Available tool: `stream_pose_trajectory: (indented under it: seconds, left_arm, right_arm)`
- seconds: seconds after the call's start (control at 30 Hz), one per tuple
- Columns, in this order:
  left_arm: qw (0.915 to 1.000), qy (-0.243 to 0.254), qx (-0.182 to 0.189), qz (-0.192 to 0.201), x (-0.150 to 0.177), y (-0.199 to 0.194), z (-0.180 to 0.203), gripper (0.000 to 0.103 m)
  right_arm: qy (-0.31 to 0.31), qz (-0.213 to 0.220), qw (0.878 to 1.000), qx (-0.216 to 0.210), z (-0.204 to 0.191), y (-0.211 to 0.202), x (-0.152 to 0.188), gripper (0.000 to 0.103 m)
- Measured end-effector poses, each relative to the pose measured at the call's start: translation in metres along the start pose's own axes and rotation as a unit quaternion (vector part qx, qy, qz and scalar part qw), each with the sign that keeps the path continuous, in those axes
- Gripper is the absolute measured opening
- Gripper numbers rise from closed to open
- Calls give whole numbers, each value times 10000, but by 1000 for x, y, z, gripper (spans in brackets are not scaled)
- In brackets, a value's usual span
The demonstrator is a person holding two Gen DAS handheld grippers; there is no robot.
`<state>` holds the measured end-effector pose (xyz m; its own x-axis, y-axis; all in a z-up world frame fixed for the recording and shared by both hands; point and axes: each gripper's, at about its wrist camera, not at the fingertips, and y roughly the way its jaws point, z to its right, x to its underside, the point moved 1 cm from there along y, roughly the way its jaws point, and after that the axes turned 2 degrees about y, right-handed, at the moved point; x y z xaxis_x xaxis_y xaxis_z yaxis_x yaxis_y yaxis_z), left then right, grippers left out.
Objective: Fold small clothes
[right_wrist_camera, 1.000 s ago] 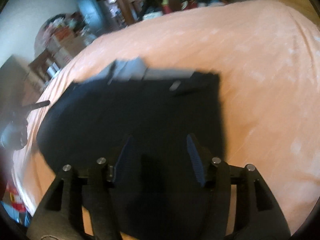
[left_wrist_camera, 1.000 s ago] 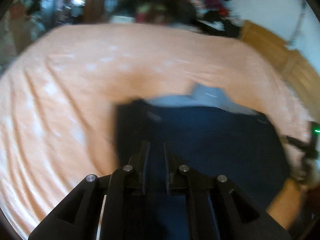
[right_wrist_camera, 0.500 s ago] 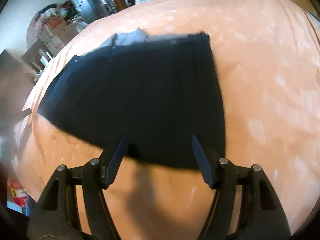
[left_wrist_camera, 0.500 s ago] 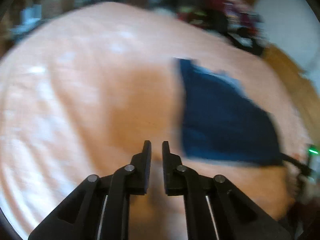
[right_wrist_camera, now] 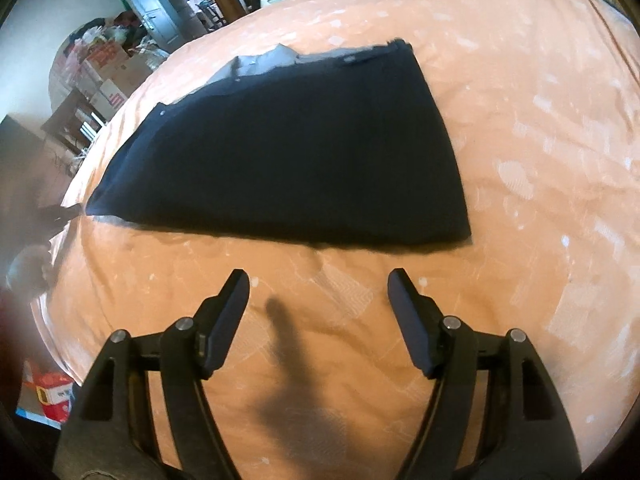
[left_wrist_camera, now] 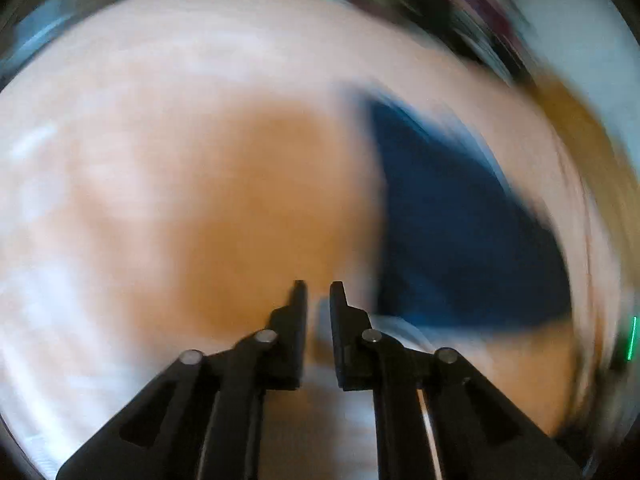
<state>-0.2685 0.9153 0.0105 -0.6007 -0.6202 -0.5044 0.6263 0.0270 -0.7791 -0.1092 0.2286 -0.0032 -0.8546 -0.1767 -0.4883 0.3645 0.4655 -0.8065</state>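
A dark navy garment (right_wrist_camera: 288,152) is lying flat on the orange bedspread (right_wrist_camera: 520,152), folded into a broad wedge whose near edge is running straight across the bed. A strip of grey lining or waistband (right_wrist_camera: 260,62) is showing along the garment's far edge, beyond the dark cloth.

The right gripper (right_wrist_camera: 318,280) is hovering over bare bedspread on the near side of the garment, just short of its near edge and not touching it. Its jaws are standing wide apart with nothing between them, and its shadow is falling on the bedspread beneath.

The left wrist view is heavily smeared by motion. In it the garment (left_wrist_camera: 452,232) is showing as a blue triangle lying to the right of the left gripper (left_wrist_camera: 318,286), apart from the fingertips. The left gripper's jaws are sitting nearly together, with only a narrow slit between them, and nothing is caught in that slit; pale bedspread (left_wrist_camera: 168,184) is showing through it.

Beyond the far left corner of the garment, off the bed's edge, cardboard boxes (right_wrist_camera: 108,76) are stacked beside a green door (right_wrist_camera: 148,8). A red and white carton (right_wrist_camera: 52,396) is lying on the floor left of the bed, nearer than the garment.
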Motion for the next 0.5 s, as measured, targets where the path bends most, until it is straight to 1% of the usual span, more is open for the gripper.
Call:
stream_pose_trajectory:
  seconds: [0.03,0.07,0.1,0.13,0.17,0.2,0.23,0.27,0.3,0.37,0.4,0.43,0.47,0.5]
  left_arm:
    - [9997,-204,-25,125,-2,-10,-19,10]
    - [9994,-231,236,95,2,-18,-24,10]
    - [9986,-155,509,6,10,-23,-19,10]
    - [9939,-28,1090,-154,25,-26,0,10]
    - [9870,30,1582,-269,35,-26,18,12]
    - [9751,33,2186,-381,52,-26,40,23]
    - [9667,-42,2527,-410,62,-24,53,34]
    - [9574,-183,2844,-467,74,-18,69,38]
    - [9533,-275,2960,-527,80,-10,79,43]
    - [9500,-536,3008,-645,91,15,100,43]
    - [9519,-549,2935,-689,92,24,107,44]
    - [9540,-698,2843,-649,92,32,111,44]
    - [9511,-969,2865,-626,95,40,114,44]
    - [9515,-1044,2829,-617,95,47,116,45]
  right_arm:
    - [-31,-11,10000,1,-1,0,1,72]
    - [-31,-38,10000,6,-1,2,3,73]
    - [-20,-80,10000,16,0,5,4,73]
    - [1,-126,9999,53,0,10,8,74]
    - [6,-128,9999,95,0,13,10,75]
    - [12,-90,9999,131,-2,16,12,77]
    - [28,-43,9999,138,-3,17,14,82]
    - [41,-2,9999,142,-5,19,15,87]
    - [47,32,9998,171,-8,20,15,89]
    - [7,43,9997,252,-12,22,15,92]
    - [-17,37,9996,271,-14,22,15,93]
    - [-42,32,9996,279,-14,23,16,93]
    - [-57,30,9996,269,-14,23,16,93]
    - [-60,32,9997,253,-13,23,16,93]
